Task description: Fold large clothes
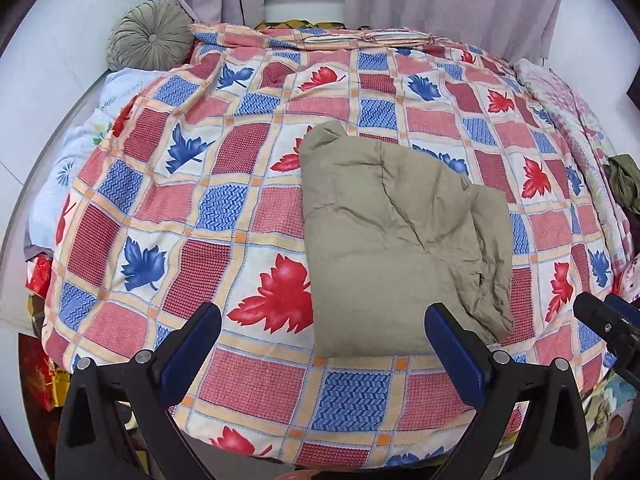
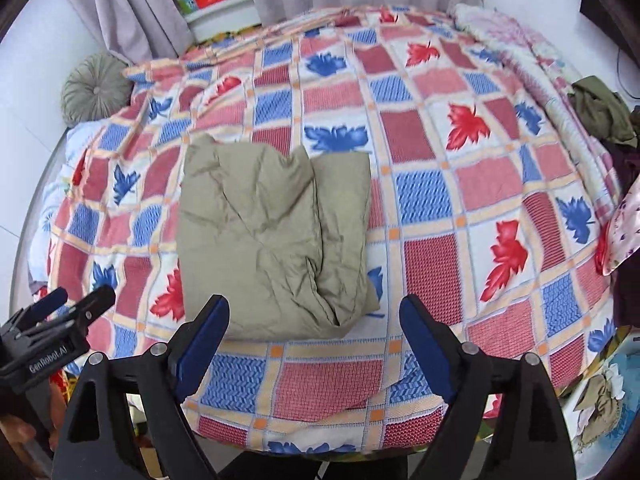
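Note:
A khaki padded garment (image 1: 392, 240) lies folded into a compact bundle on the bed, also in the right wrist view (image 2: 272, 236). My left gripper (image 1: 322, 320) is open and empty, held above the bed's near edge just in front of the bundle. My right gripper (image 2: 314, 312) is open and empty, also just in front of the bundle's near edge. The right gripper shows at the right edge of the left wrist view (image 1: 608, 320); the left gripper shows at the left of the right wrist view (image 2: 64, 312).
The bed is covered by a checked quilt with red and blue leaves (image 1: 240, 200). A round green cushion (image 1: 150, 34) lies at the far left corner. More clothes (image 2: 600, 108) are piled at the bed's right edge. Curtains (image 1: 440, 0) hang behind.

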The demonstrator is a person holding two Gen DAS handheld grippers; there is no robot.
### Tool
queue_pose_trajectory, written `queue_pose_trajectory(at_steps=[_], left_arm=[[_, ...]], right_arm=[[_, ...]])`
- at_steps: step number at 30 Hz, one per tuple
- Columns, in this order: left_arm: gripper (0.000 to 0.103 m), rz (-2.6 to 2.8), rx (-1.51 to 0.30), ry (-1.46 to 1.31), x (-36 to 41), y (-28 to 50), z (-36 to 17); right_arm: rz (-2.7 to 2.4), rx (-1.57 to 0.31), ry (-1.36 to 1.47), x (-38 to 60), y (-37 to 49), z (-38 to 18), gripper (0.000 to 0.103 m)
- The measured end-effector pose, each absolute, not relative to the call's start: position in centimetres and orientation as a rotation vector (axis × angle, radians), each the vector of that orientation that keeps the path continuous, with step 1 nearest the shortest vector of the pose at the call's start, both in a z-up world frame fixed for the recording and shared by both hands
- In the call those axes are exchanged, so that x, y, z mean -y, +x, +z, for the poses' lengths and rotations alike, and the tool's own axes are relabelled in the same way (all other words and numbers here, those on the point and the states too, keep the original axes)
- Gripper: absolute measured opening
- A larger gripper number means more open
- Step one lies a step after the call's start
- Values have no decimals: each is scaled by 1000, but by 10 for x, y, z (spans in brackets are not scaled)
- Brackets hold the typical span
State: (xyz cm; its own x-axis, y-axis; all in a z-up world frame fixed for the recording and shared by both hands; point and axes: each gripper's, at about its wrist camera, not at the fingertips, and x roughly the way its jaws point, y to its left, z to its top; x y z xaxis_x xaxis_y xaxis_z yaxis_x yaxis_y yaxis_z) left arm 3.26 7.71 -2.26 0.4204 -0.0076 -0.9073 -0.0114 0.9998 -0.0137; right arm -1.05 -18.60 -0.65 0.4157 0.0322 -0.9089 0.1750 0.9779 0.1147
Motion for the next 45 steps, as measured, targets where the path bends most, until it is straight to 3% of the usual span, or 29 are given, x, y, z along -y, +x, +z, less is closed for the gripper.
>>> queue_pose_trajectory(at_steps=[8, 45], left_arm=[[102, -5, -1100, -15, -81, 17, 5], [102, 21, -1091, -8, -89, 10, 23]], right_arm=[[-102, -1081, 172, 183, -16, 24, 89], [-88, -1073, 152, 178, -18, 35, 89]])
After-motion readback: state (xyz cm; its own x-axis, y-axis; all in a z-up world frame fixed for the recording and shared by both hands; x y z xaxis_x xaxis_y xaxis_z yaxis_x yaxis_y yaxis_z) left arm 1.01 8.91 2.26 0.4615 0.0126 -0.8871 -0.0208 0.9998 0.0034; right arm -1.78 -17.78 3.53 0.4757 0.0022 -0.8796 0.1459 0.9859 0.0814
